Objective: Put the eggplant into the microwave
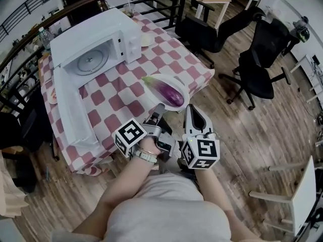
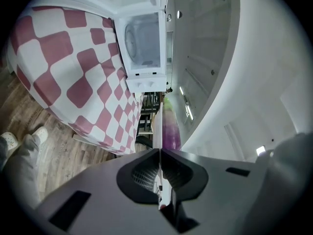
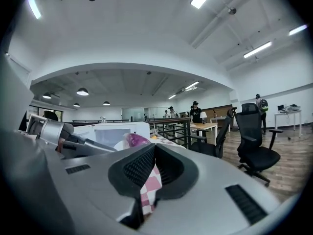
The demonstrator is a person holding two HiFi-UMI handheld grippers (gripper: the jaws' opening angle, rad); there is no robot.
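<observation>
The left claw (image 2: 160, 150) is closed on the near rim of a shallow white plate (image 2: 157, 124). The plate runs edge-on straight out from the pinched tips. The right claw (image 3: 154, 146) is closed too, with nothing between its tips, only checked cloth showing through the gap behind them. It sits just to the right of the left claw, close to the same rim.

The task's thing, a long glossy purple eggplant with a green stem end (image 1: 170, 94), lies loose on the plate just ahead of both claws. Whether the plate rests on the desk covered in pink-and-white checked cloth (image 1: 126, 102) or hangs over its near edge can't be told.

The white microwave oven (image 1: 101, 44) stands well ahead and to the left of the claws. Its door (image 1: 70, 110) is dropped flat toward the near side.

The main danger, as I judge it, is the grip: one thin pinch on a rim, with the weight lying further out. Should the plate sag or twist, the rounded eggplant would roll off, perhaps past the desk edge to the wooden floor (image 1: 252, 135). The lowered door is a second hazard, since the plate could catch on it on the way in. The idle right claw could also nudge the rim.
</observation>
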